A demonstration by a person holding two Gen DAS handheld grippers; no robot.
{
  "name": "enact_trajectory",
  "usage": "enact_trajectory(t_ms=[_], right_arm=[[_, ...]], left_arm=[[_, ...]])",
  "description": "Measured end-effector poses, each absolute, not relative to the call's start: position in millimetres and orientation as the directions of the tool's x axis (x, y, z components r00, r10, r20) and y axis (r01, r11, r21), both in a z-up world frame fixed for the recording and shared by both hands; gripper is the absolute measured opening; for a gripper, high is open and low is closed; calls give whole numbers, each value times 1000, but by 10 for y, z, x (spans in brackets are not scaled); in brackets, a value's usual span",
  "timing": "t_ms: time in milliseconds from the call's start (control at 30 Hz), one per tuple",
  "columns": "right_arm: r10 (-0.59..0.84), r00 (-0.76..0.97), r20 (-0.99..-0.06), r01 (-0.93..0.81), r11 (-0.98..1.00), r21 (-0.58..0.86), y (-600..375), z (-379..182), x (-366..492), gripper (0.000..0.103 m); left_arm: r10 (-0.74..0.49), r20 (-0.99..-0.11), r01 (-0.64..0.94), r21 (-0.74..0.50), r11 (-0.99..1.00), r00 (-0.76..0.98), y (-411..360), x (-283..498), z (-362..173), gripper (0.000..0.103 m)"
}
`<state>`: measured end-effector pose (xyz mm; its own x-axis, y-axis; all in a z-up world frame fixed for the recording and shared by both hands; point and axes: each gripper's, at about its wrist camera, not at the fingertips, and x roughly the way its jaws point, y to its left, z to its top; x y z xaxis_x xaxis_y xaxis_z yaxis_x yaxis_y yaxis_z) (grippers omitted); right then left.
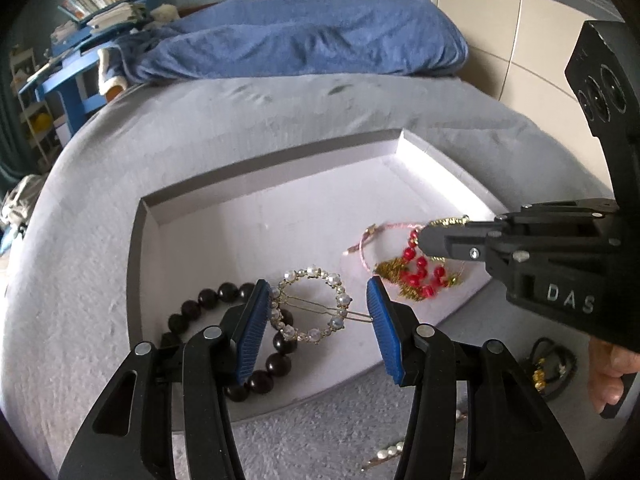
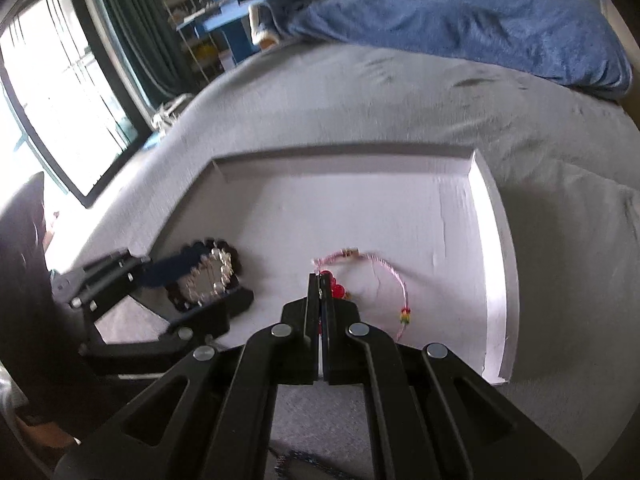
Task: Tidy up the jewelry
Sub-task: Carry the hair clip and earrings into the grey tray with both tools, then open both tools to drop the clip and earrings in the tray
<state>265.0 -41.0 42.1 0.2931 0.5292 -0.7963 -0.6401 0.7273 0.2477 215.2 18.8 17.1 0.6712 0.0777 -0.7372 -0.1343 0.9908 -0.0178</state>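
Left wrist view: I look down into a shallow white cardboard tray (image 1: 192, 236) resting on a grey bed cover (image 1: 80, 280). My left gripper (image 1: 318, 320) fills the lower centre of the frame, its blue-padded jaws standing about half open, one on each side of a round pearl hair clip (image 1: 310, 306). Whether the pads (image 1: 252, 328) press the clip I cannot tell. The clip overlaps a bracelet of large dark beads (image 1: 224, 336) in the lower left part of the tray. At centre right, my right gripper (image 1: 420, 240) reaches in from the right edge with its jaws closed on a red bead and gold ornament piece (image 1: 416, 276), which dangles below its tip. A pink cord bracelet (image 1: 366, 250) lies on the tray floor just left of that tip. In the lower right, outside the tray, a small dark item with gold bits (image 1: 550, 368) sits on the cover, and a pearl bar clip (image 1: 390, 452) shows at the bottom edge. A blue blanket (image 1: 312, 36) lies across the top.

Right wrist view: my right gripper (image 2: 320, 280) sits at centre, jaws pressed together, red beads (image 2: 336, 290) showing beside them. The pink cord bracelet (image 2: 384, 276) curves to the right on the tray (image 2: 496, 240) floor. At the left, blurred, the left gripper (image 2: 204, 280) brackets the pearl clip (image 2: 212, 276) and dark beads (image 2: 236, 264).
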Motion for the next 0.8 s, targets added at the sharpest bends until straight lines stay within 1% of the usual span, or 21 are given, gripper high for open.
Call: enact_trajectory(t_ms=[67,167,200,233,267,300,333,367,400,433,500,600,633,800], right_arm=[[526,283,-802,-645,723,248,-406,389,2624,1],[522,282,-805,-651,720,239,-436,362,2573,2],[521,283,-805,-653,720,236,-439,357,2561,2],[520,286,-805,-655,719,232,-458,358,2538,5],[522,288,-803,-657,718,230,-475,368,2532,8],[524,291,-800,-657,717,231,-494,373,2519,16],[530,295,-795,-657,717,233,-525,385,2503,26],[536,302,-788,-655,717,237,-555,400,2484,31],[547,312,-777,-653,718,243,-606,418,2458,41],[550,319,-772,-651,719,244,-639,436,2453,47],[559,332,-760,-646,721,248,-711,466,2427,50],[575,361,-734,-642,724,252,-849,524,2346,62],[579,370,-726,-642,725,251,-879,536,2321,65],[587,413,-696,-635,734,242,-1112,550,2124,67]], left_arm=[[88,-740,-144,-12,990,666,200,2138,153,52],[91,-735,-146,-11,989,672,210,2097,165,62],[93,-731,-148,-11,989,676,221,2064,175,70],[92,-728,-148,-14,989,679,227,2042,183,70],[91,-727,-150,-17,989,680,235,2012,191,70],[89,-725,-152,-22,988,683,246,1987,195,70],[89,-724,-154,-25,988,684,257,1968,201,73],[88,-722,-157,-28,987,686,264,1948,207,76],[88,-713,-160,-34,987,696,278,1896,224,80],[87,-703,-160,-38,986,706,283,1849,239,81],[84,-696,-161,-46,986,713,278,1768,255,81],[77,-684,-158,-56,986,725,255,1656,271,81],[71,-676,-152,-61,987,734,234,1595,282,81],[45,-646,-108,-58,992,762,113,1363,309,81]])
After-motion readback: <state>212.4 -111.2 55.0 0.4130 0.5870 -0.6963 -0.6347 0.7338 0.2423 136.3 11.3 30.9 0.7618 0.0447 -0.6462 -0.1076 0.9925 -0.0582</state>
